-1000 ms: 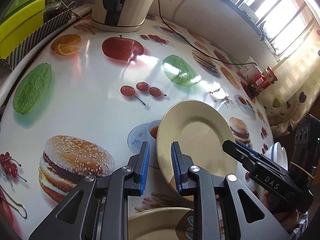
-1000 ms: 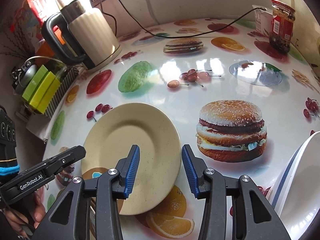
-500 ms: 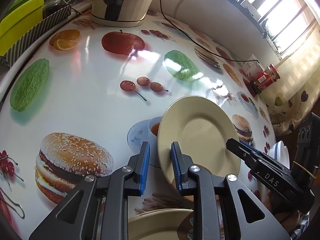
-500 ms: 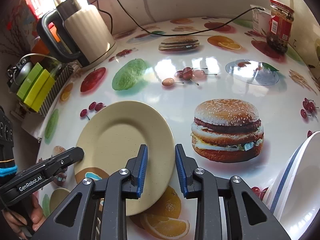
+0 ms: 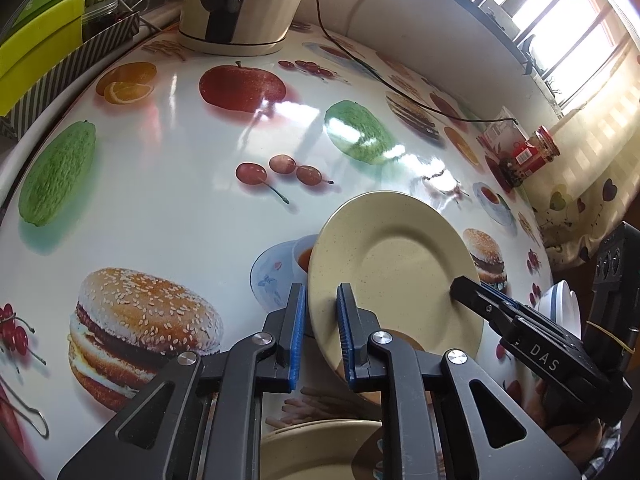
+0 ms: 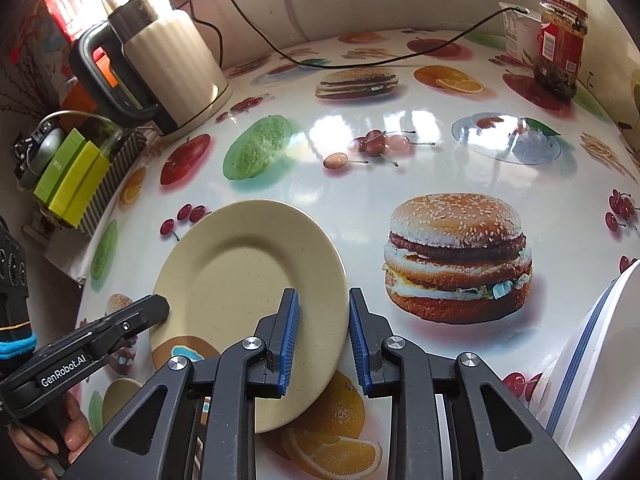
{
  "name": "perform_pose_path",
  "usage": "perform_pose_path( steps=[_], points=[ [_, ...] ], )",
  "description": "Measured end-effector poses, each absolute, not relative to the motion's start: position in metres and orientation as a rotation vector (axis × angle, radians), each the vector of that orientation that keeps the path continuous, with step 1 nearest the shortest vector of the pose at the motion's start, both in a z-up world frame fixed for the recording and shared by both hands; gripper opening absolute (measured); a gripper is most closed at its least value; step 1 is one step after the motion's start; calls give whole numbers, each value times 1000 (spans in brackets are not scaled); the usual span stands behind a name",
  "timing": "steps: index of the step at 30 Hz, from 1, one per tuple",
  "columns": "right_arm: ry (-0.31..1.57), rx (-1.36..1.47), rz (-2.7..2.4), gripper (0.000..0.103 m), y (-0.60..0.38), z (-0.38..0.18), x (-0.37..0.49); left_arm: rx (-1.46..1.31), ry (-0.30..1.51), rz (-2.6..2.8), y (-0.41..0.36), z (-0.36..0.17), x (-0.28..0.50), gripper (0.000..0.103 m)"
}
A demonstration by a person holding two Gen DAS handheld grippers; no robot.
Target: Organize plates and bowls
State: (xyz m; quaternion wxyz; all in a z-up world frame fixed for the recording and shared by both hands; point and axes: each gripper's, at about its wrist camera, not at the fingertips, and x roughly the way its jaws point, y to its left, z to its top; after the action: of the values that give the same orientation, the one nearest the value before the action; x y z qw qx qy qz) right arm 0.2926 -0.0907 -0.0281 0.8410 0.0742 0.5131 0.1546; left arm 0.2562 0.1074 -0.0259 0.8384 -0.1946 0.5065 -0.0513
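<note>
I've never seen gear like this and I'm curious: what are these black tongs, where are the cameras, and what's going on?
No robot here: a person holds a two-fingered tool in each hand, each carrying a wide-angle camera looking along its fingers. One picture is from the left gripper, the other from the right gripper. Both sets of fingers are closing on opposite rims of one beige plate, tilted above the table with its printed food cloth. Also there: another plate, white bowls, a kettle and a jar.
</note>
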Motion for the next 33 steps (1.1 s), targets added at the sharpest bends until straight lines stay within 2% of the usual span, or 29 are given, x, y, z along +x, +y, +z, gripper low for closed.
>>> perform_pose_path(
  steps=[33],
  points=[
    [1034,204,357,22,-100,-5,277,-387,1023,-94,106,-1,246,16]
  ],
)
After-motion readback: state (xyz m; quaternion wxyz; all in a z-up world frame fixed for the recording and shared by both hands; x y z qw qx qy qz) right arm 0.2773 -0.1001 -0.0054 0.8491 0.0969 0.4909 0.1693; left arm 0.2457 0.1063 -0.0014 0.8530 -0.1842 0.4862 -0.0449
